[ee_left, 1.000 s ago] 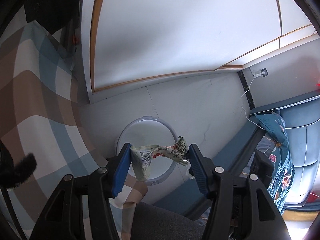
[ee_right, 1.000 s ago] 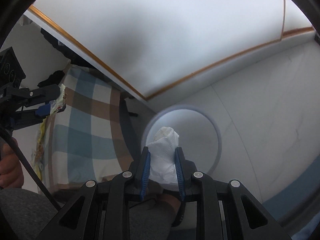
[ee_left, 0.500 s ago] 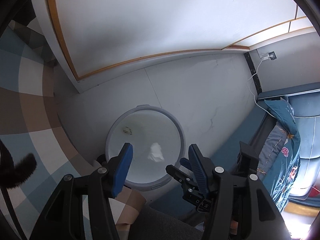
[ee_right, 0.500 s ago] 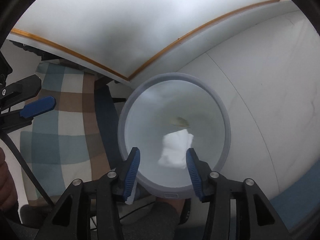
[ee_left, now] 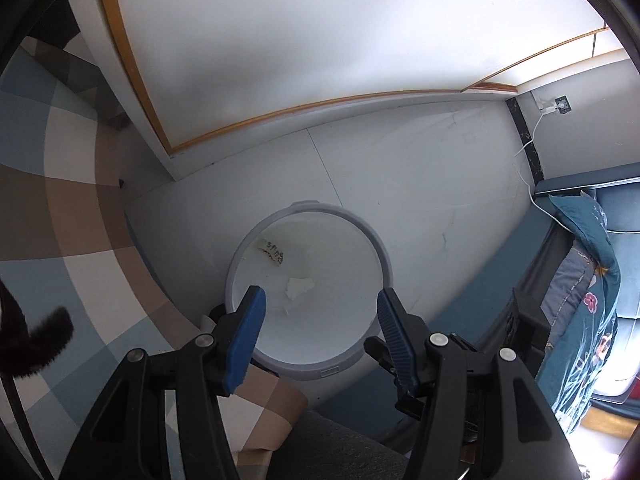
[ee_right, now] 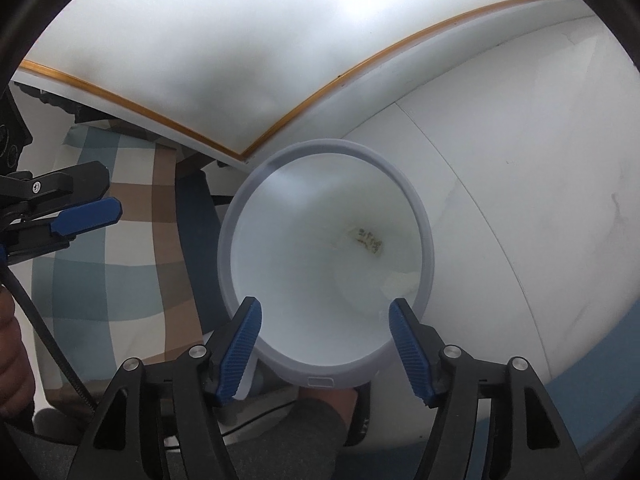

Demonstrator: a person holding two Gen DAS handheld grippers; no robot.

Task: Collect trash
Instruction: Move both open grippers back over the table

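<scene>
Bright, soft daylight; strong fisheye bending, dark vignette at the edges.

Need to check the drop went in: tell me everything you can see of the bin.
The bin is a round, open-topped pail that looks like pale grey plastic, with a thick rim and a small tab on its near edge. It stands upright on the white floor, beside a checked cloth. Inside lie a printed wrapper and a white tissue. Both grippers hang above it, open and empty, not touching it.
</scene>
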